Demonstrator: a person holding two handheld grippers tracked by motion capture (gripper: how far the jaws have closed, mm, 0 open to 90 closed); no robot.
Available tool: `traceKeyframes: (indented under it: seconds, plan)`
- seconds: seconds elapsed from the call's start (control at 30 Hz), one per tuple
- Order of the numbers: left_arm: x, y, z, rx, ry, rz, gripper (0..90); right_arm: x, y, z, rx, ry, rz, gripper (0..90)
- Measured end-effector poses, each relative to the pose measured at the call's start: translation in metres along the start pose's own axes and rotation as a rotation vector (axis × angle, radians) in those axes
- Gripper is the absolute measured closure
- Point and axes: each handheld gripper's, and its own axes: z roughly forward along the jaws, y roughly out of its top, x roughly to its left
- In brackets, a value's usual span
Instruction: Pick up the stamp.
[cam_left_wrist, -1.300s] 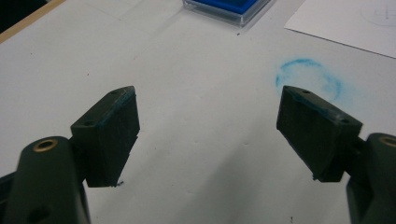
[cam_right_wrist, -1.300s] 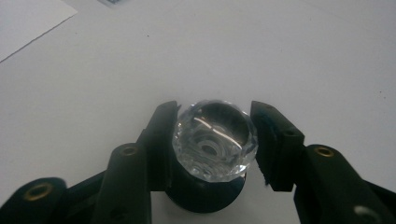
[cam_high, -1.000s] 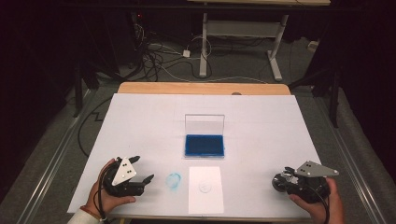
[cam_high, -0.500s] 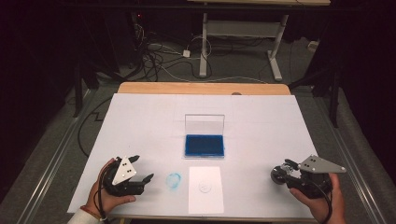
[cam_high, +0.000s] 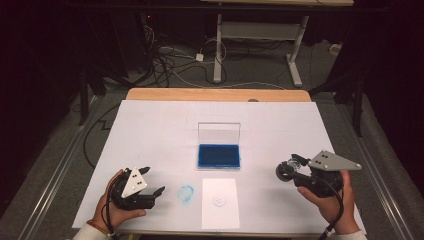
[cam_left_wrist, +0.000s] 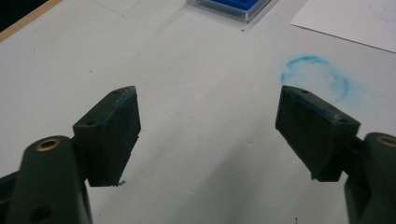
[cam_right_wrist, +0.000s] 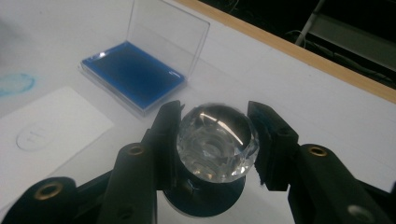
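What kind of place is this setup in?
Probably a lab or workshop recording station: a white-covered table with a blue ink pad, loose cables on the floor, and a metal-legged bench behind in a dark room.

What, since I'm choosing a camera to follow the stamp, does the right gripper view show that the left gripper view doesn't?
Right gripper view: the right hand-held gripper shut on the clear-knobbed stamp, and the raised lid. Left gripper view: the left hand-held gripper, open, jaws having just closed a little, nothing between. Both: blue ink pad, blue smudge, white card.
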Motion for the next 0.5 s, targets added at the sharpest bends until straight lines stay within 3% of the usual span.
traceKeyframes:
  seconds: [0.5]
  plan:
    - [0.0, 0.001, 0.0, -0.01, 0.002, 0.002, 22.9, 0.023, 0.04, 0.032, -0.062, 0.07, -0.063, 57.3]
